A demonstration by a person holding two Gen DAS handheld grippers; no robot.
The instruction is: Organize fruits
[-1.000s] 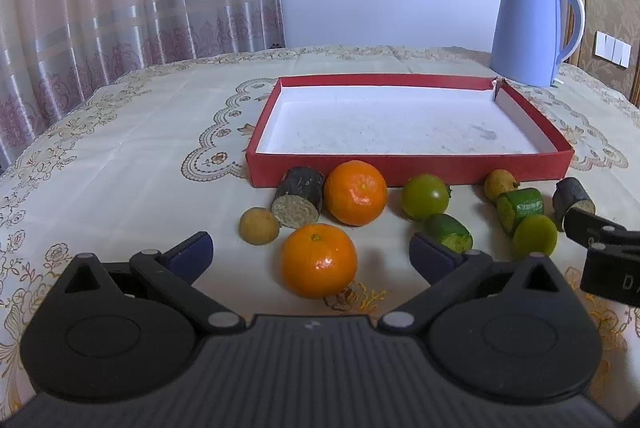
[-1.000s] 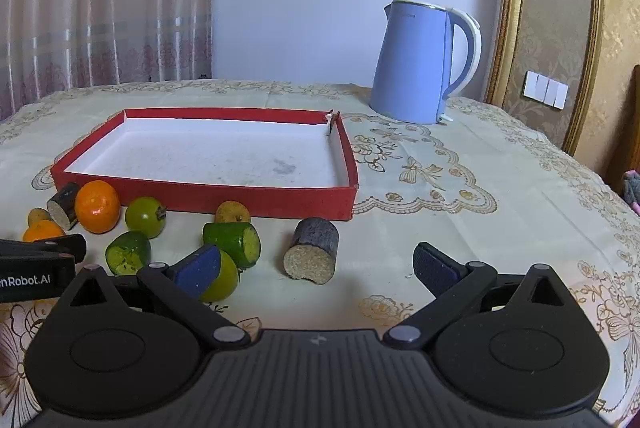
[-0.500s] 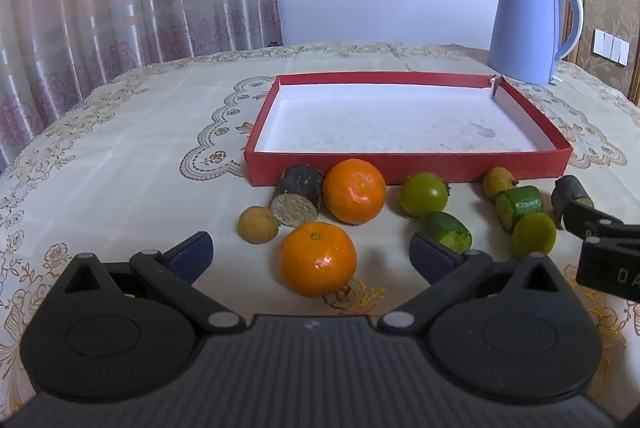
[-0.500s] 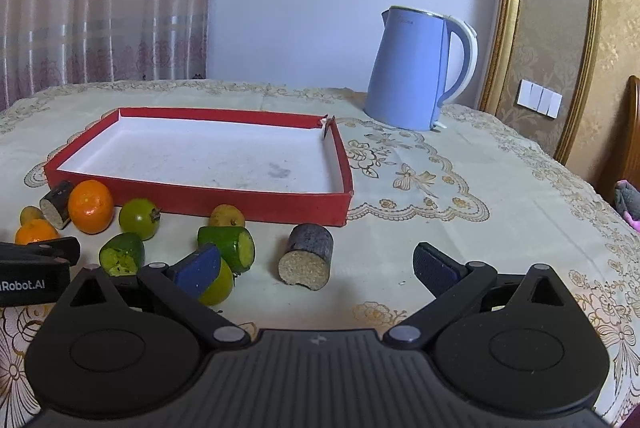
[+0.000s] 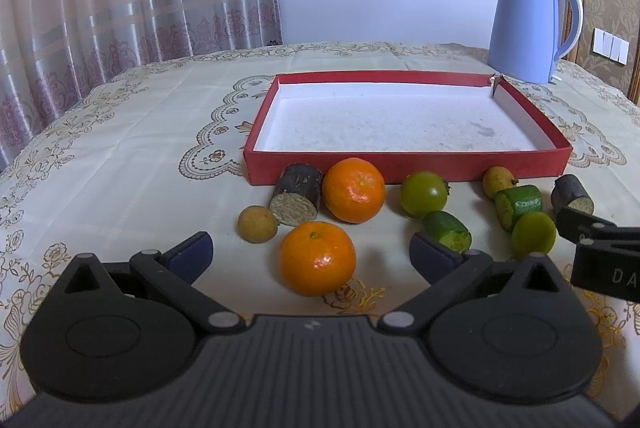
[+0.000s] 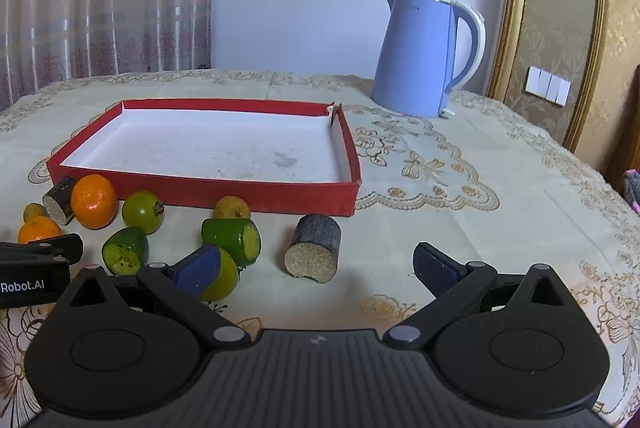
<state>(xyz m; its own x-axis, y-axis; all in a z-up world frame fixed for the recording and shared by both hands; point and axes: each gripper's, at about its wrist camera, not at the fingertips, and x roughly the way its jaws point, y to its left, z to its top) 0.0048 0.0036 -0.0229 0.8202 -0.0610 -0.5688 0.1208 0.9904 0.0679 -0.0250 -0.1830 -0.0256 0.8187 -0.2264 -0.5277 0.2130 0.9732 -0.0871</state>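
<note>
Nearest orange (image 5: 317, 257) between spread fingers (image 5: 188, 257)

My left gripper (image 5: 312, 254) is level and low, its jaws spread wide. My right gripper (image 6: 316, 266) sits just beside it on the right, likewise gaping and holding nothing.

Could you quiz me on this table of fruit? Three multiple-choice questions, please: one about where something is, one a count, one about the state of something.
1. Where is the blue kettle?
A. inside the box
B. beyond the red box's far right corner
C. among the fruit

2. How many oranges?
A. one
B. two
C. four

3. The red box is:
A. empty
B. half full
C. covered

Answers:
1 B: it stands on the cloth behind that corner.
2 B: near orange, far orange.
3 A: only its white floor shows.
</note>
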